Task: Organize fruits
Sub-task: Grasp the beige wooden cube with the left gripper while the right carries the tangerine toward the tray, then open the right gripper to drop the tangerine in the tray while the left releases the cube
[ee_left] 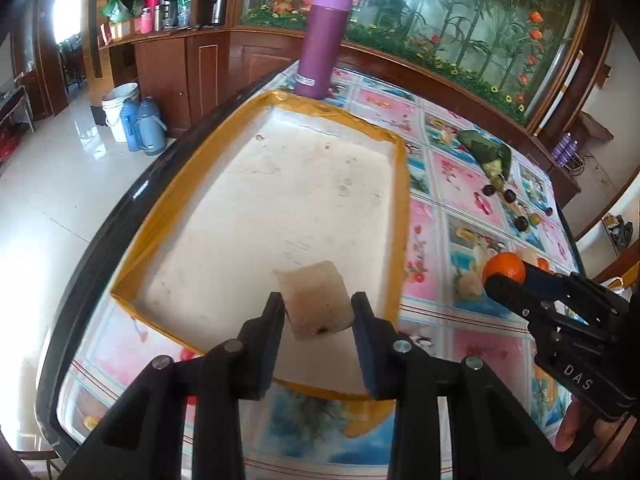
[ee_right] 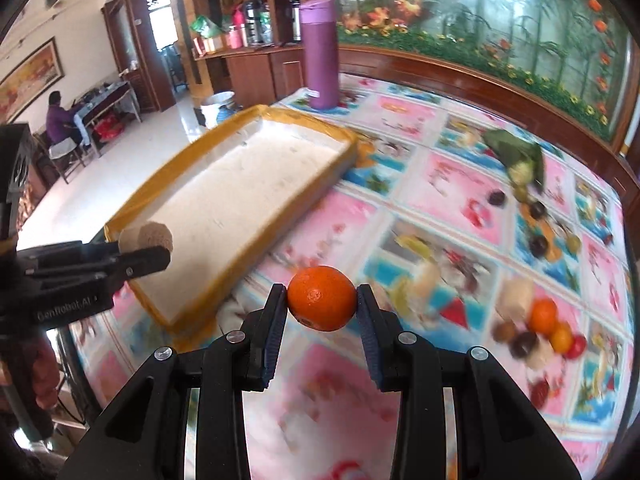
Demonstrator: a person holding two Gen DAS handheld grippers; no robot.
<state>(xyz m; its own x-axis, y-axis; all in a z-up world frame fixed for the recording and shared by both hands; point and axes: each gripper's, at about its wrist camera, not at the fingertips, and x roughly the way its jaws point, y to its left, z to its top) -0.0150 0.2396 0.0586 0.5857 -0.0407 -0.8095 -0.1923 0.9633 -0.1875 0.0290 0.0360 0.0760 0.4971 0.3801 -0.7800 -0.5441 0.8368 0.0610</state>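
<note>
My left gripper (ee_left: 318, 306) is shut on a pale beige lump of fruit (ee_left: 314, 300) and hangs over the near end of the white foam tray with yellow-taped rim (ee_left: 400, 184). The same gripper (ee_right: 158, 250) shows at the left of the right wrist view with the beige fruit (ee_right: 146, 236) in its tips. My right gripper (ee_right: 322, 304) is shut on an orange (ee_right: 322, 298) above the patterned tablecloth, right of the tray (ee_right: 224, 276). In the left wrist view the right gripper (ee_left: 500, 280) holds the orange (ee_left: 505, 266) at the right.
A tall purple flask (ee_left: 322, 40) stands behind the tray. A green leaf bundle (ee_left: 486, 152), dark and green small fruits (ee_left: 508, 196) and a heap of oranges and other fruits (ee_right: 536, 332) lie on the tablecloth to the right. A person sits at a far table (ee_right: 58, 118).
</note>
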